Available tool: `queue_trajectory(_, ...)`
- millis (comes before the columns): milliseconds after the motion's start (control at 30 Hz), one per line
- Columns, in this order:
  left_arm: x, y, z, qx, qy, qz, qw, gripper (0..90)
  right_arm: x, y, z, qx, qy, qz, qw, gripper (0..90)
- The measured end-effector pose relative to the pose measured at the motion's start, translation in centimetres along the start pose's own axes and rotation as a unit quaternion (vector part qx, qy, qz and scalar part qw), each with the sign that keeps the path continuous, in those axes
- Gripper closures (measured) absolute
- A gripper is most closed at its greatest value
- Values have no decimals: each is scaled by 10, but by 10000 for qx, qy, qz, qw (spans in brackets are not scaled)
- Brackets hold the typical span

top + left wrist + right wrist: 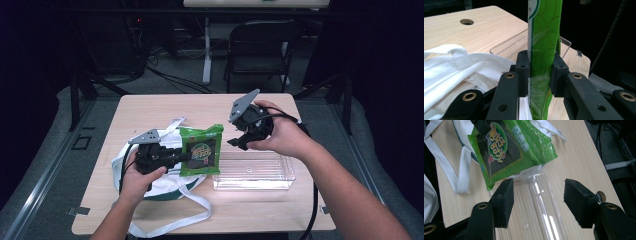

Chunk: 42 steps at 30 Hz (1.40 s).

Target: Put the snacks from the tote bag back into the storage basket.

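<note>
A green snack packet (201,150) with a dark printed panel is held just above the table, over the left end of a clear plastic tray (272,172). My left gripper (186,157) is shut on the packet's left edge; in the left gripper view both pads press the green film (545,37). My right gripper (239,142) hovers above the tray's far left corner, to the right of the packet. Its jaws stand open with nothing between them, and through the gap the empty tray (536,215) shows, with the packet (506,147) beyond it.
A white cloth bag (165,184) with green trim and long straps lies under my left hand, one strap trailing to the table's front edge. The wooden table (150,107) has a round hole (466,21). A folding chair (260,47) stands behind the table.
</note>
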<state>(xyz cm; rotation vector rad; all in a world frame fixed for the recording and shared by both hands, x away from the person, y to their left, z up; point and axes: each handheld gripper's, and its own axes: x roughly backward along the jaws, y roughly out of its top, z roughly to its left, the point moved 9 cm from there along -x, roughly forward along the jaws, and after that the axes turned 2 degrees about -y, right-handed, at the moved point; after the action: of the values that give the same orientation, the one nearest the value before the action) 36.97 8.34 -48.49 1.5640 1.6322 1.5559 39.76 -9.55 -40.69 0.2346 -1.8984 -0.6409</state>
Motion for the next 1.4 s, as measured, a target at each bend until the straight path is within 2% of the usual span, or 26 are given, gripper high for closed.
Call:
queue_trajectory(400,-7,0,-8,-54,-100,39,9999,729,1,20,6,268,114,-47,9996,407)
queue_trajectory(567,-10,0,-10,-83,-134,37,9999,729,-4,32,12,476,254,27,9985,413)
queue_trajectory(900,-14,0,-18,-189,-192,71,9996,730,-16,39,27,689,596,186,9957,451)
queue_trajectory(1067,-16,-1,-20,-240,-214,103,9994,730,-21,39,29,769,638,327,9945,457)
queue_trajectory(1400,-18,-1,-25,-316,-293,144,9990,730,-26,38,33,779,811,478,9925,503)
